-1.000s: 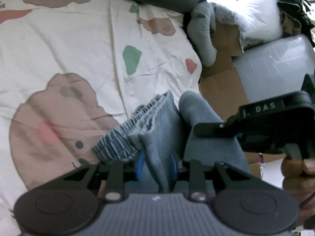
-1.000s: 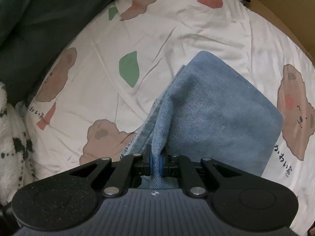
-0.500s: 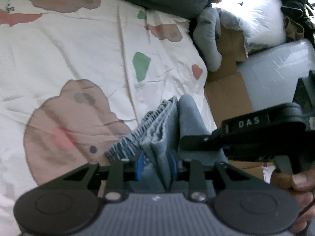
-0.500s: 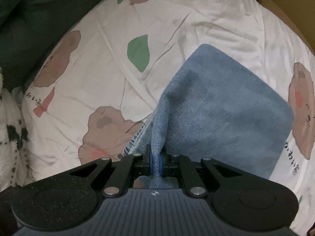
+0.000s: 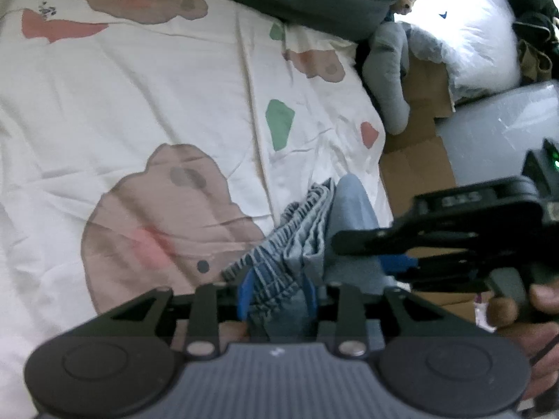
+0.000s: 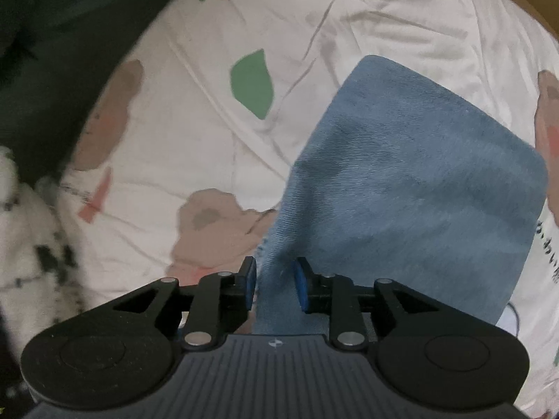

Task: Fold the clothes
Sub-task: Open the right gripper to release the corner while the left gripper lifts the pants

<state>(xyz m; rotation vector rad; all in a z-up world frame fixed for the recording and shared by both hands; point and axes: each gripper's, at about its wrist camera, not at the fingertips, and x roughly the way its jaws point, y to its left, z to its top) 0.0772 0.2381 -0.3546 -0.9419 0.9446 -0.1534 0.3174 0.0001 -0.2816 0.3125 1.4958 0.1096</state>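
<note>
Left wrist view: left tool (image 5: 277, 291), jaws opening, bunched jeans (image 5: 297, 255) between blue pads, lying on patterned bedsheet (image 5: 139, 104); right tool (image 5: 401, 265) beside.
Right wrist view: right tool (image 6: 276, 284), jaws opening, pads clear of jeans (image 6: 412, 192) fold between them; bedsheet (image 6: 209, 139) beneath.

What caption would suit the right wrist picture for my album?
Right gripper opening its blue fingers around folded blue denim lying on a bear-print bedsheet.
</note>
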